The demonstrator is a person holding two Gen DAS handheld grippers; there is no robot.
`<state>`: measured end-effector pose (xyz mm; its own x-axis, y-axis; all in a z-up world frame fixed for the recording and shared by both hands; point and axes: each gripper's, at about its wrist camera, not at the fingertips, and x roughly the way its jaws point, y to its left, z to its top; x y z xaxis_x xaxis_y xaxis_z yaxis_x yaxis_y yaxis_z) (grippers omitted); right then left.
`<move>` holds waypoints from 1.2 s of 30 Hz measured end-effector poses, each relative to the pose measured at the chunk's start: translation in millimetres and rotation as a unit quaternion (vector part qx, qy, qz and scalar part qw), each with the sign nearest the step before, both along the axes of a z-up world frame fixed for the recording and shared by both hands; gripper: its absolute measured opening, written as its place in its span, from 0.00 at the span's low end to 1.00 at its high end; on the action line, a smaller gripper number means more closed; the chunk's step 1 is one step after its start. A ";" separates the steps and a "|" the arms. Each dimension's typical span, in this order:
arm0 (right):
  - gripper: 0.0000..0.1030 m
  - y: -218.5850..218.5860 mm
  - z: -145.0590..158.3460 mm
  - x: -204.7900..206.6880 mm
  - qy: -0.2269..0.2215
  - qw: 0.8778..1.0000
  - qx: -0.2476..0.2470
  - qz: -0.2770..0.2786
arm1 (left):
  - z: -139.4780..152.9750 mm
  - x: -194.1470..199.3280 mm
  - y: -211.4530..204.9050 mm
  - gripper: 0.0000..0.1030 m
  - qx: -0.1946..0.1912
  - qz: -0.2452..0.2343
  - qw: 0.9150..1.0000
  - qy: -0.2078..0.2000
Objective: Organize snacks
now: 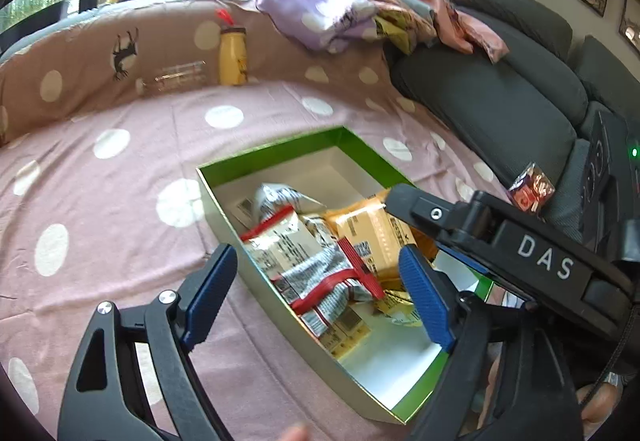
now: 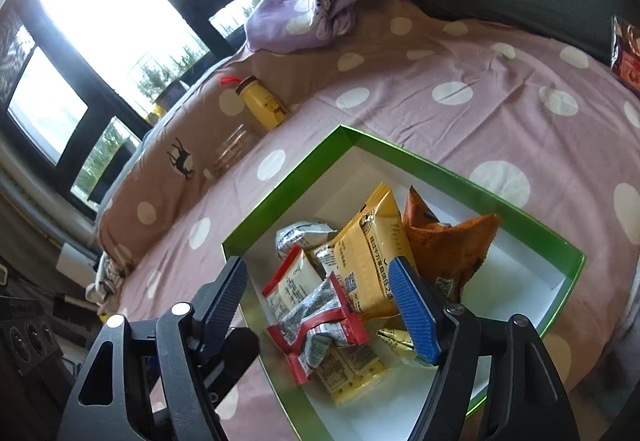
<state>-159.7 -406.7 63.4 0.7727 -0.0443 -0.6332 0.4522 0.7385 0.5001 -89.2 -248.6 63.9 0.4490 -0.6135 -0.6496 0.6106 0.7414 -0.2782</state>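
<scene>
Green box (image 2: 280, 201) on the dotted bedspread (image 1: 120, 181), mid-bed: holds the snack packets (image 2: 320, 305). Left gripper (image 1: 320, 293) and right gripper (image 2: 332, 301) both spread wide, empty, above the pile; one more packet (image 1: 532, 187) sits at the bedspread's right edge. Advice: lift clear before fetching it; box's near corner is cut off.
</scene>
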 end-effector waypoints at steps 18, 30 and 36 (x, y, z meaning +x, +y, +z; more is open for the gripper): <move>0.90 -0.5 29.9 -30.3 0.008 0.994 -0.078 -0.070 | 18.9 -6.9 23.3 1.00 0.025 0.041 0.998 -0.044; 0.90 -4.7 26.6 -29.1 0.033 0.992 -0.087 -0.088 | 8.8 -8.3 15.7 1.00 0.027 0.029 0.999 -0.025; 0.90 -4.0 26.4 -28.0 0.045 0.990 -0.096 -0.094 | 5.9 -9.0 15.1 1.00 0.028 0.025 0.999 -0.021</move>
<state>-187.7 -410.7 89.8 0.6797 -0.3083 -0.6655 0.6278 0.7138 0.3105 -98.3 -233.5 69.8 0.5053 -0.5530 -0.6625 0.5824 0.7850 -0.2111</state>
